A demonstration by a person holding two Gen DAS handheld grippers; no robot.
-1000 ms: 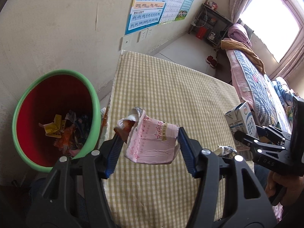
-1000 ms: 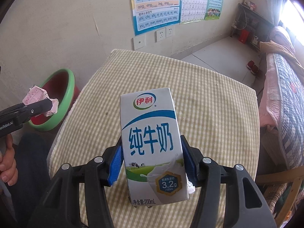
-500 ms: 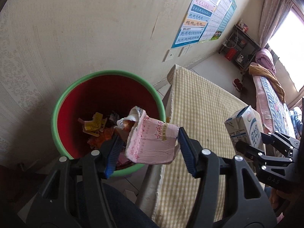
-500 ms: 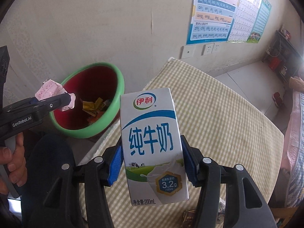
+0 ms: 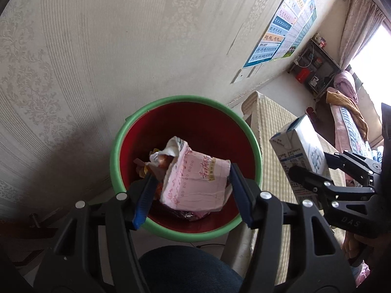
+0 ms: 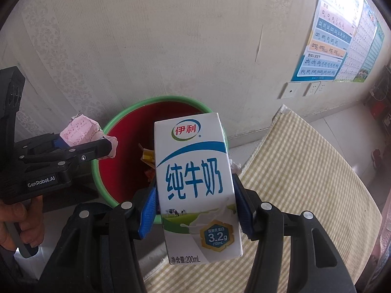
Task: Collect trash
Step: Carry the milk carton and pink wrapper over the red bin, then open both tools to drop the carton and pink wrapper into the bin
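Observation:
My left gripper (image 5: 193, 193) is shut on a crumpled pink wrapper (image 5: 195, 183) and hangs over the mouth of a red bin with a green rim (image 5: 156, 105). Several wrappers lie at the bin's bottom. My right gripper (image 6: 195, 207) is shut on a white and blue milk carton (image 6: 195, 185), held upright over the bin's near right rim. In the left wrist view the milk carton (image 5: 300, 151) and right gripper (image 5: 315, 166) sit to the right, above the table's edge. In the right wrist view the left gripper (image 6: 83, 146) with the pink wrapper (image 6: 80, 131) is at the left.
The bin (image 6: 161, 102) stands on the floor against a pale patterned wall (image 5: 122, 36). A table with a yellow checked cloth (image 6: 305, 183) adjoins it on the right. A person's knee (image 5: 185, 268) in dark cloth is below the bin. Posters (image 6: 337, 36) hang on the wall.
Both grippers have swung left from above the table toward the bin, each keeping its load. The pink wrapper now hangs over the bin's inside, and the carton has reached its rim.

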